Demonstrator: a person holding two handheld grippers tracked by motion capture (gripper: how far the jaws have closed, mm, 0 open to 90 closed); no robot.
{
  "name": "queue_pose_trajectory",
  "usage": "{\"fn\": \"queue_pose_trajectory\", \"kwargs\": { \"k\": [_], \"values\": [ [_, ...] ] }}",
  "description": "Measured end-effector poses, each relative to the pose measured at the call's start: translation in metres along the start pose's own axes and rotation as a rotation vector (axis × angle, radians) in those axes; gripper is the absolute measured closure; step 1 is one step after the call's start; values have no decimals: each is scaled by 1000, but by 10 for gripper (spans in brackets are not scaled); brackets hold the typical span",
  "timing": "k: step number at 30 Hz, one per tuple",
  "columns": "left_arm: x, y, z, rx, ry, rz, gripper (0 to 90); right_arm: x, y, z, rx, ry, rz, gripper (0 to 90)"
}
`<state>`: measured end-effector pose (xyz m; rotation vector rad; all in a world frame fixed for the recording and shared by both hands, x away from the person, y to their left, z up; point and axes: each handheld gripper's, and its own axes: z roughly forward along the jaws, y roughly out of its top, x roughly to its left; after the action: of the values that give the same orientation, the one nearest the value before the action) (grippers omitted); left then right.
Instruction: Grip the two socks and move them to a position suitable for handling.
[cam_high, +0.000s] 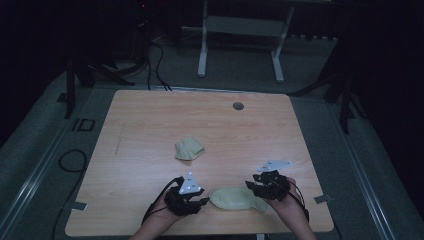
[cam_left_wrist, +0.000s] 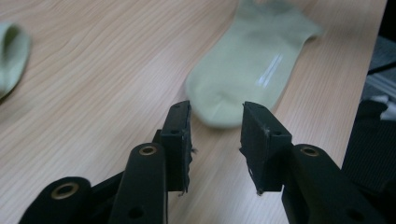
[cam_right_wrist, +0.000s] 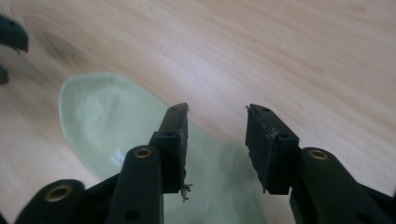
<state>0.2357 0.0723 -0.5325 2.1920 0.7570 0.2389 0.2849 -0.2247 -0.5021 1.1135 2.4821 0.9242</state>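
Both claws, left claw (cam_high: 204, 198) and right claw (cam_high: 251, 184), stand parted and empty; lift clear of the flat sock (cam_high: 235, 198) at the tabletop's (cam_high: 150, 125) near edge.

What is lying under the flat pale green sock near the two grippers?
The flat sock lies directly on the wooden table; bare wood shows all around its edges. Nothing visibly bulges beneath it, but the tabletop it covers is hidden, so that cannot be confirmed.

Black fingers (cam_left_wrist: 180, 140) — brass rivets, grey three-cornered plates (cam_high: 190, 184).
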Motion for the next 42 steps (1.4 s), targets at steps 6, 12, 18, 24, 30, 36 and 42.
{"fn": "queue_pose_trajectory", "kwargs": {
  "k": [6, 12, 18, 24, 30, 36, 42],
  "values": [
    [8, -25, -17, -23, 29, -57, 601, 9, 30, 18, -8, 20, -36, 551],
    [20, -51, -29, -22, 73, -125, 505, 23, 68, 46, 13, 32, -89, 556],
    [33, -71, -38, -17, 97, -187, 444, 38, 100, 72, 32, 52, -119, 557],
    [39, -79, -42, -29, 128, -217, 368, 55, 134, 106, 56, 86, -140, 556],
    [40, -79, -42, -48, 128, -234, 253, 69, 157, 142, 98, 93, -151, 528],
    [41, -81, -41, -46, 125, -248, 141, 71, 171, 176, 137, 109, -109, 464],
    [41, -82, -40, -35, 124, -247, 142, 75, 174, 198, 186, 44, -140, 455]
  ]
}}
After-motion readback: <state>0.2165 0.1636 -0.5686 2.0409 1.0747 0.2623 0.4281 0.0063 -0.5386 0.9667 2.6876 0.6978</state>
